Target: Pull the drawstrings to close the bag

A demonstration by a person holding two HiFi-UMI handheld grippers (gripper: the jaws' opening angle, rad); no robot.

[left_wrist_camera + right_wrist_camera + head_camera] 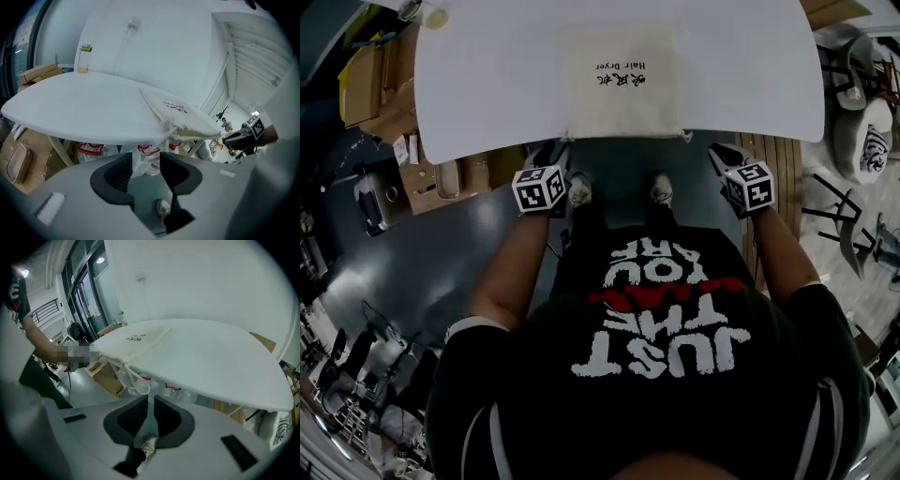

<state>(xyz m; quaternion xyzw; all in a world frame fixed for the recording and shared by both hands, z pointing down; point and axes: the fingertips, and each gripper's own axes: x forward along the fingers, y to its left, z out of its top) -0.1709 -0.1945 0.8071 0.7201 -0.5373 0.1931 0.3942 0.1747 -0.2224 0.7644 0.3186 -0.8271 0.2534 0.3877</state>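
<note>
A cream drawstring bag (619,89) printed "Hair Dryer" lies flat on the white table (487,84), its mouth at the near edge. My left gripper (551,150) is below that edge by the bag's left corner. In the left gripper view its jaws (146,165) stand open and bare, with a drawstring (165,133) hanging from the bag (180,112) just beyond them. My right gripper (722,152) hangs by the bag's right corner. Its jaws (151,404) are shut on nothing, a little below a looped drawstring (136,383) at the bag's corner (136,344).
A small bottle (85,58) of yellow liquid stands at the table's far corner. Cardboard boxes (370,84) sit left of the table, chairs (853,75) to the right. Plastic bags with red print (145,152) lie under the table. The person's feet (579,190) stand at its near edge.
</note>
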